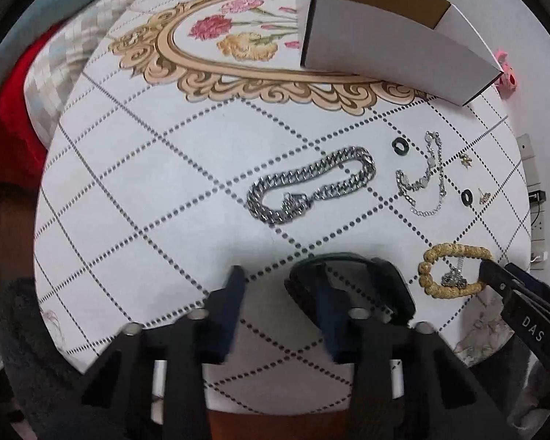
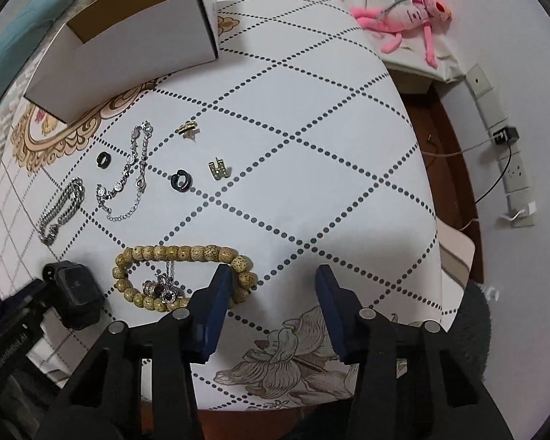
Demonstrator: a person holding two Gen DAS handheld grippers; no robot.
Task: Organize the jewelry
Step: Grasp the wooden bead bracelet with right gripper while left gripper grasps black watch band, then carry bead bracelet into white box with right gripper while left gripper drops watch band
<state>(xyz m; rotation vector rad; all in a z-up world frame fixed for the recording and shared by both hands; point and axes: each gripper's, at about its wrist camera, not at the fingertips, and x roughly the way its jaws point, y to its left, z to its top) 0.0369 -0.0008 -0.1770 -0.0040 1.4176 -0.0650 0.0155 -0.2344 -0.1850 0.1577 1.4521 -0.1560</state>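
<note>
1. On the tabletop (image 2: 311,117), with its dotted diamond pattern, jewelry lay spread before a white box (image 2: 128,44).
2. Left hand-held gripper (image 1: 280,295) stood over a black watch (image 1: 352,278); its right finger overlapped the watch, but whether the pads pressed on it could not be told.
3. Right hand-held gripper (image 2: 273,293) stood released, its left finger beside the wooden bead bracelet (image 2: 179,275).
4. Chunky silver chain (image 1: 308,187), thin bracelet (image 1: 421,179) and two black rings (image 2: 143,168) lay apart.
</note>
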